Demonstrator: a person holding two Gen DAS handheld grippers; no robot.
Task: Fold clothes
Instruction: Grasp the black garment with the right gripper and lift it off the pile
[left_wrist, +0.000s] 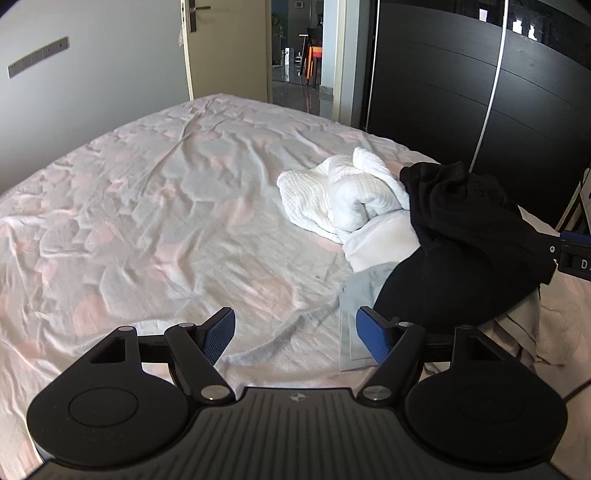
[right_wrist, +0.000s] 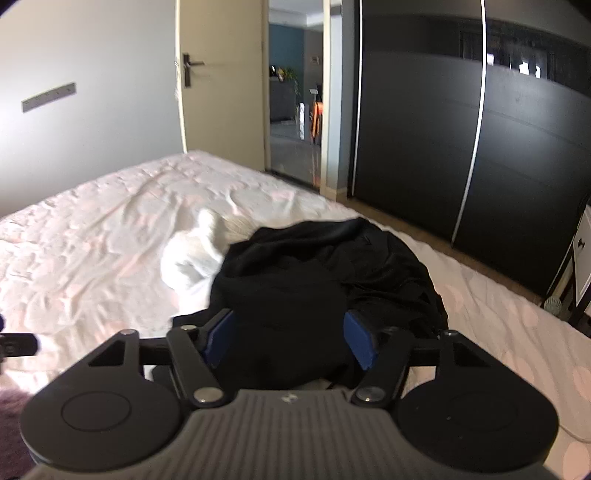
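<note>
crumpled black garment (left_wrist: 461, 236) heaped on the bed beside a bunched white towel (left_wrist: 343, 195).

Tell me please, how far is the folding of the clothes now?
Done: nothing looks folded. The white cloth and black garment lie crumpled together on the bed.
In hand: the right gripper has black fabric between its fingers, but a firm pinch is not clear. The left gripper is open and empty.
Left: pull the pieces apart, spread them and fold each.
</note>
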